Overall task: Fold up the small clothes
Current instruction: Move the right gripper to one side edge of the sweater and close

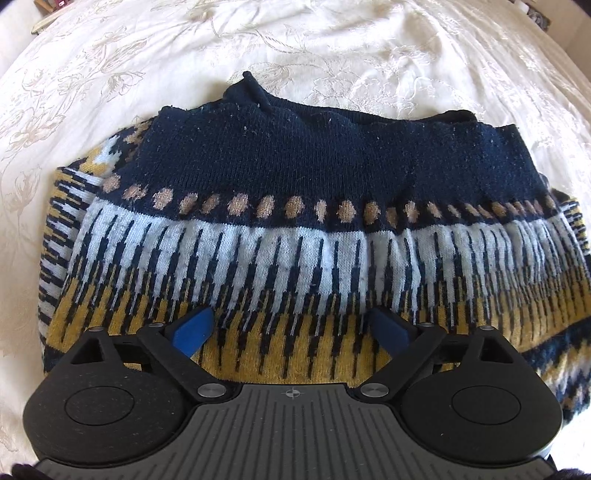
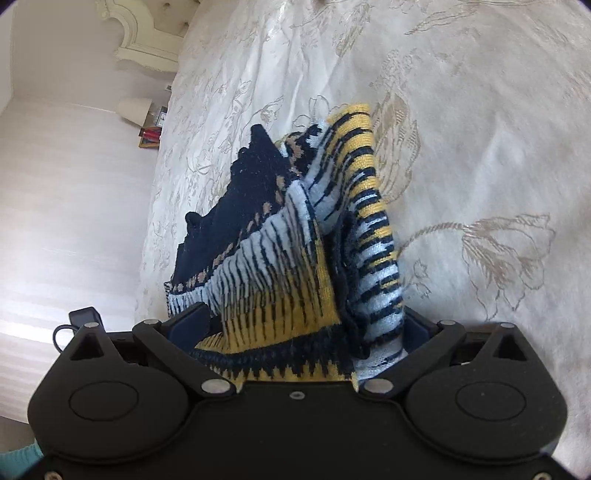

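A small knitted sweater (image 1: 295,206) with a navy top band, a row of tan dots and white and mustard zigzag stripes lies on the cream embroidered bedspread (image 1: 332,48). The left gripper (image 1: 293,326) hovers over it, jaws wide. The right gripper (image 2: 299,328) grips a bunched edge, lifted.

A cream bedspread (image 2: 461,155) covers the bed, its glossy cloth worked with pale beige flowers and lightly creased. Beyond the bed's edge in the right wrist view stand an ornate cream headboard (image 2: 140,33), a white lamp (image 2: 133,110) and some red books (image 2: 150,136) (too small to read), with a pale striped floor (image 2: 66,229) alongside.
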The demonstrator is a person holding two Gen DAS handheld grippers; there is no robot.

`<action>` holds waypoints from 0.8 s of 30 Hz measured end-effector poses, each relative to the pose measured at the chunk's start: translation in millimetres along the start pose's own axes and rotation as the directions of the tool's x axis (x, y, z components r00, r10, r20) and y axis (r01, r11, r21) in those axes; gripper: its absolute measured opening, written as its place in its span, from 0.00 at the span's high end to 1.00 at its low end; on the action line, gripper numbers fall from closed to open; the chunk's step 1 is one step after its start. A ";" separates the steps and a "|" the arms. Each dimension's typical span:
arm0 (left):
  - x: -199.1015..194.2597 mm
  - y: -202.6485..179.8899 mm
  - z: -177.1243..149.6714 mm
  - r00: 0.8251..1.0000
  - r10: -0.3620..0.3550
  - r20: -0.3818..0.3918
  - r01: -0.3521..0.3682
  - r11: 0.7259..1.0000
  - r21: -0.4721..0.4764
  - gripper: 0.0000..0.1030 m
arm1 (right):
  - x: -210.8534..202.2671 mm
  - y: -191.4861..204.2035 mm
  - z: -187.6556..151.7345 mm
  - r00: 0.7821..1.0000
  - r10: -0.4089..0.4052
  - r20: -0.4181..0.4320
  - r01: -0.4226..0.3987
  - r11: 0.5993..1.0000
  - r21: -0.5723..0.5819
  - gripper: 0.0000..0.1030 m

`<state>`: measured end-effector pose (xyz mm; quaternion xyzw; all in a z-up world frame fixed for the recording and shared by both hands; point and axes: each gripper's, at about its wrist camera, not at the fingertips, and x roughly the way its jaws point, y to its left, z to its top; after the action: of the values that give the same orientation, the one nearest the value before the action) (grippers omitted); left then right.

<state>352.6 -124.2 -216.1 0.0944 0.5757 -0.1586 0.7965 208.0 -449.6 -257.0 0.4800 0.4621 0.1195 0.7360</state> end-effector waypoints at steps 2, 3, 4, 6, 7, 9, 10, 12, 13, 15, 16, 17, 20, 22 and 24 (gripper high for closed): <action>0.5 1.6 -0.6 1.000 -0.001 0.004 0.001 1.000 0.000 0.09 | -12.4 13.0 0.8 0.997 0.082 0.005 -0.082 0.997 -0.013 0.00; 0.9 1.6 -0.8 1.000 -0.002 0.005 0.002 1.000 0.000 0.09 | -21.2 19.6 0.5 0.989 0.150 0.013 -0.150 0.989 -0.016 0.00; 0.9 2.0 -1.7 1.000 -0.002 0.006 0.002 1.000 -0.001 0.09 | -28.7 24.3 -0.2 0.979 0.200 0.030 -0.200 0.980 -0.019 0.00; 1.1 1.9 -2.6 1.000 -0.003 0.008 0.003 1.000 -0.003 0.09 | -41.2 26.4 -1.7 0.974 0.207 0.089 -0.206 0.978 -0.026 0.00; 1.5 1.5 -2.4 1.000 -0.002 0.008 0.002 1.000 -0.003 0.08 | -44.4 23.1 -1.6 0.980 0.169 0.108 -0.168 0.986 -0.020 0.00; -0.2 1.5 -3.7 1.000 0.000 0.007 0.000 1.000 -0.004 0.08 | -46.3 13.6 -1.6 0.990 0.052 0.131 -0.049 0.999 -0.022 0.00; 0.1 1.3 -3.2 1.000 0.000 0.006 0.000 1.000 -0.005 0.08 | -45.9 9.2 -2.0 0.991 0.007 0.132 -0.004 1.000 -0.025 0.00; 0.5 1.9 -1.7 1.000 0.000 0.004 0.000 1.000 -0.005 0.08 | -41.1 0.7 -1.0 0.992 -0.046 0.118 0.050 0.998 -0.027 0.00; 0.7 1.9 -1.2 1.000 0.000 0.004 0.000 1.000 -0.005 0.08 | -39.8 -3.6 -0.2 0.993 -0.058 0.107 0.062 0.998 -0.029 0.00; 0.6 1.8 -1.4 1.000 0.000 0.005 0.000 1.000 -0.005 0.08 | -32.4 -9.0 -0.3 0.994 -0.076 0.080 0.079 0.996 -0.035 0.00; 0.8 1.7 -1.5 1.000 0.001 0.005 -0.001 1.000 -0.006 0.08 | -26.3 -10.3 0.2 0.995 -0.075 0.063 0.078 0.996 -0.035 0.00; 0.7 1.8 -1.3 1.000 0.001 0.005 -0.001 1.000 -0.006 0.08 | -22.6 -12.6 0.3 0.997 -0.061 0.054 0.063 0.997 -0.035 0.00; 1.2 1.9 -0.2 1.000 0.001 0.003 -0.001 1.000 -0.010 0.08 | -12.6 -20.1 3.1 0.999 0.003 0.040 -0.003 1.000 -0.017 0.00; 1.9 2.1 0.4 1.000 0.000 0.002 0.000 1.000 -0.014 0.07 | -1.4 -20.7 6.8 0.999 0.041 0.026 -0.041 0.999 0.007 0.00; 3.3 1.9 1.0 1.000 0.000 0.003 0.000 1.000 -0.020 0.05 | 10.0 -18.5 11.3 0.998 0.067 0.006 -0.067 0.998 0.018 0.00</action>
<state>355.1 -123.3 -219.0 0.0859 0.5762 -0.1531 0.7982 217.5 -459.7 -276.5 0.5021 0.4447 0.1386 0.7287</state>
